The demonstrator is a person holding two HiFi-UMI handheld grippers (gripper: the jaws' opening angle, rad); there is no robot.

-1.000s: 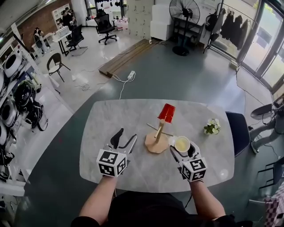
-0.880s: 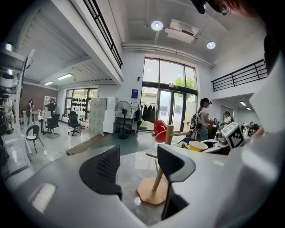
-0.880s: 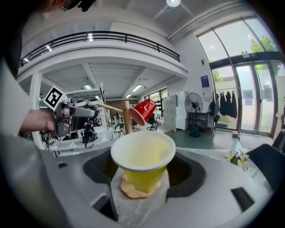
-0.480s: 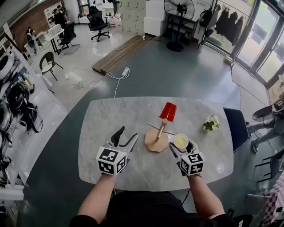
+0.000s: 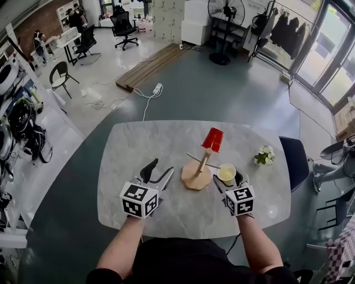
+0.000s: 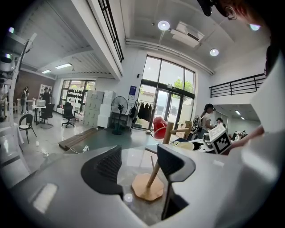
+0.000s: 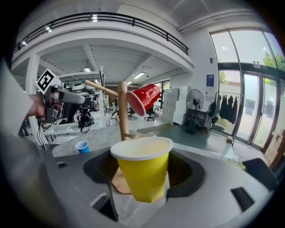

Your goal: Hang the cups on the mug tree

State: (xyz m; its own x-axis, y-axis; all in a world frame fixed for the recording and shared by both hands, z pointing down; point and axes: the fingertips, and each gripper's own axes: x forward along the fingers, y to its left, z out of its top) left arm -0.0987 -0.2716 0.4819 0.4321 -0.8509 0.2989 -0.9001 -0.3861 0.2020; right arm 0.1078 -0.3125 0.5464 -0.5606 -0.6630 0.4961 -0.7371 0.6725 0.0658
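One mug tree (image 5: 195,178) stands on the desk (image 5: 138,150) with two cups. The red cup (image 5: 213,140) hangs tilted, mouth down, on the top peg. The yellow cup (image 5: 226,173) is upright just right of the tree, clamped in the right tongs (image 5: 229,181). The left tongs (image 5: 157,171) are apart and empty.

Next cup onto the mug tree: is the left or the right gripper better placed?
Right, most likely. The right gripper grips the yellow cup just beside the mug tree, near a free peg. The left gripper is open and empty on the tree's other side.

Daylight's pouring through the glass doors (image 5: 328,61), a big fan (image 5: 228,11) is standing by the coat rack (image 5: 282,26), grey floor's (image 5: 222,94) gleaming around the marble table (image 5: 138,150).
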